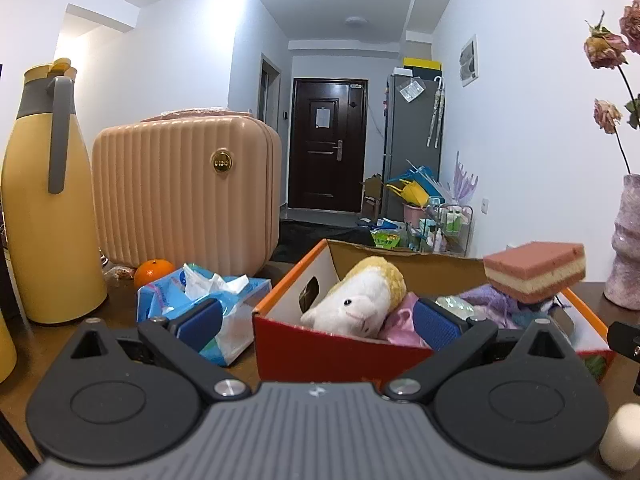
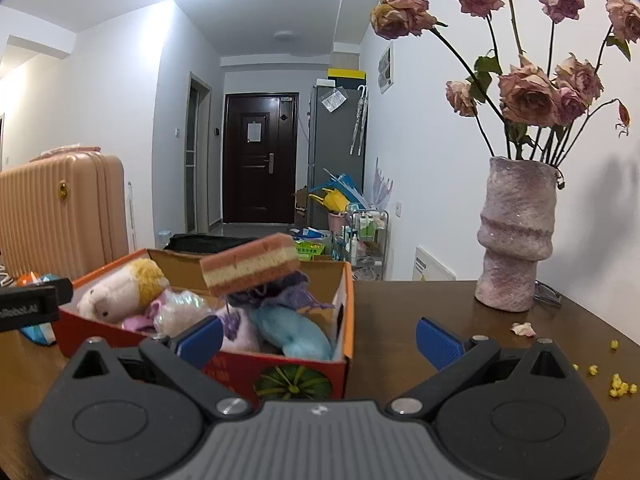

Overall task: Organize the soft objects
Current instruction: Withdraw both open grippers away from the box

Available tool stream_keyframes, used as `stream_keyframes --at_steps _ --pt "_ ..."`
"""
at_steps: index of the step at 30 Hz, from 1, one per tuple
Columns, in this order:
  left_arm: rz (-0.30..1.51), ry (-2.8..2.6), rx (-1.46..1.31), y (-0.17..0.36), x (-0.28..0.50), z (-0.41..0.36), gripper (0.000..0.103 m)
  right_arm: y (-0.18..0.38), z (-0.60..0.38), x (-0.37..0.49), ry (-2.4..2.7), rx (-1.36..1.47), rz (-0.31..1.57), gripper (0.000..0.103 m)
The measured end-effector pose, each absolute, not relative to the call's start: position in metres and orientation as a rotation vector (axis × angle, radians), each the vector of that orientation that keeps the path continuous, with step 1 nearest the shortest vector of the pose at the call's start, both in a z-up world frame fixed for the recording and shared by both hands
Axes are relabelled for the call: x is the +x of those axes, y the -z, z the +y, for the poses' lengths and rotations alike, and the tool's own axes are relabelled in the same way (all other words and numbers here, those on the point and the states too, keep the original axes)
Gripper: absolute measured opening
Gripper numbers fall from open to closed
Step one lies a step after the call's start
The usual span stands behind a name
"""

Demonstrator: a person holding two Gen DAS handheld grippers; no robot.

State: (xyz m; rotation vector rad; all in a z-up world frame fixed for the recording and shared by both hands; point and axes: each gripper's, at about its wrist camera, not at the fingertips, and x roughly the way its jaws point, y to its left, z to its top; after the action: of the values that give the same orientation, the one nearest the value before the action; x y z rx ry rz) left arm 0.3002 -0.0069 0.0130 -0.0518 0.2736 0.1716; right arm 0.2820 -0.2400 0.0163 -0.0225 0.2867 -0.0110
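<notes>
A red and orange cardboard box (image 2: 348,300) sits on the brown table (image 2: 420,312), and it is full of soft things; a white plush toy (image 2: 116,290) with a yellow back lies at the left end of the box; a blue soft toy (image 2: 292,330) lies at the right end, near the front wall; a purple knitted thing (image 2: 288,288) is bunched up behind the blue one; a pink and cream sponge (image 2: 250,264) rests tilted on top of the purple knit, higher than the box walls.

The left gripper (image 1: 318,320) is in front of the box with its jaws wide apart, and nothing is between them; its blue pads (image 1: 436,324) frame the plush toy in the left wrist view; the right gripper (image 2: 318,338) is also spread wide and holds nothing, near the right front corner of the box.

Left of the box lies a blue tissue pack (image 1: 208,300) with a tissue sticking out; an orange (image 1: 154,272) sits behind it; a pink ribbed case (image 1: 184,192) stands further back, and a tall yellow jug (image 1: 48,200) stands beside it; on the right a pink vase (image 2: 516,236) holds dried roses (image 2: 528,96); small yellow crumbs (image 2: 620,388) and a petal (image 2: 524,328) lie on the table near the vase.
</notes>
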Motion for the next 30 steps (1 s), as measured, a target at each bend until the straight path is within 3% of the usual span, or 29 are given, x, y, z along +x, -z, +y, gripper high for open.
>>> stream_keyframes --at_steps 30 --pt "0.329 -0.135 -0.011 -0.001 0.236 -0.011 0.103 -0.001 -0.268 0.24 0.02 -0.058 0.311 0.103"
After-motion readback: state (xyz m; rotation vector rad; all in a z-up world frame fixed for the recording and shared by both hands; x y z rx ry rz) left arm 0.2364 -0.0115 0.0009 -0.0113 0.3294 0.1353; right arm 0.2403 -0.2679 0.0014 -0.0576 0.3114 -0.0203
